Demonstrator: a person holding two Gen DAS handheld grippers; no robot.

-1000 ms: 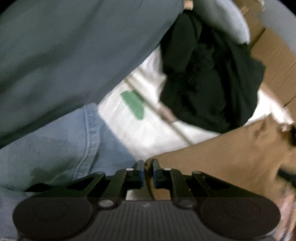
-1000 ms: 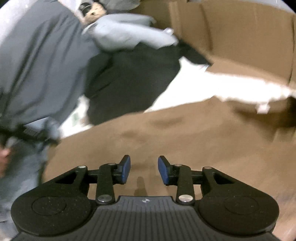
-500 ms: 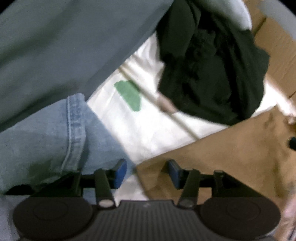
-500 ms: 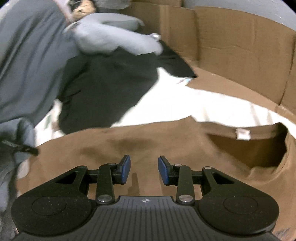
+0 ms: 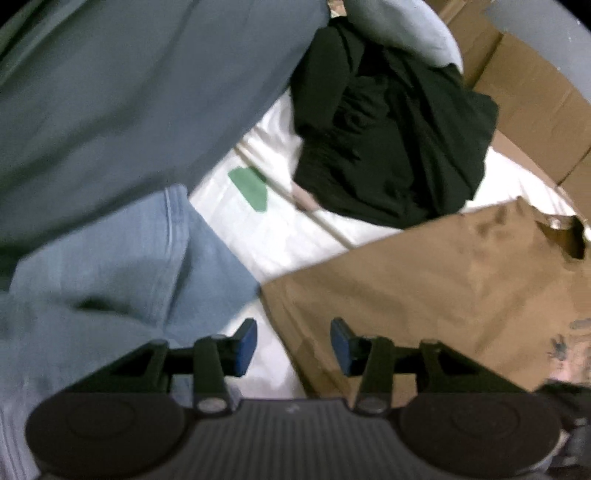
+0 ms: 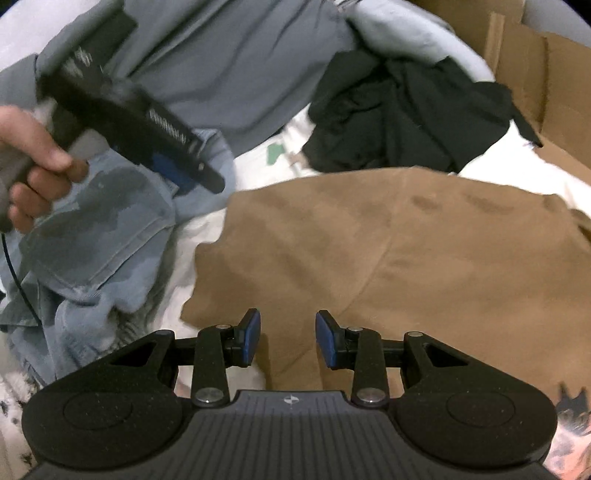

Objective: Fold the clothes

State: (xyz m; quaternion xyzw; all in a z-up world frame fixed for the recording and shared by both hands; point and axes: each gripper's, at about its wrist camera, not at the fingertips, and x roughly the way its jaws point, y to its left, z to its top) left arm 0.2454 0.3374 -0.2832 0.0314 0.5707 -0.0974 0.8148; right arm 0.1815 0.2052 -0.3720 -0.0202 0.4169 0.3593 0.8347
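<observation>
A brown T-shirt (image 5: pixel 424 280) lies spread flat on the white surface (image 5: pixel 288 236). My left gripper (image 5: pixel 293 345) hovers above the shirt's near left corner. Its jaws stand apart and are closing a little, and the pads touch no cloth. In the right wrist view a hand (image 6: pixel 33 162) holds that left gripper (image 6: pixel 199 177) above the shirt's (image 6: pixel 388 251) left edge. My right gripper (image 6: pixel 288 341) is open over the shirt's near left part, with nothing between its fingers. A crumpled black garment (image 5: pixel 388 147) lies behind the shirt and shows again in the right wrist view (image 6: pixel 406 122).
The person's grey top (image 5: pixel 129 92) and blue jeans (image 5: pixel 110 266) fill the left side. A pale blue-grey garment (image 5: pixel 406 29) lies behind the black one. Cardboard box walls (image 6: pixel 554 74) close off the back right. A green tape patch (image 5: pixel 251 188) marks the white surface.
My left gripper let go of the brown shirt's edge, opened and lifted away. My right gripper swung left over the shirt, bringing the left hand and its gripper into view.
</observation>
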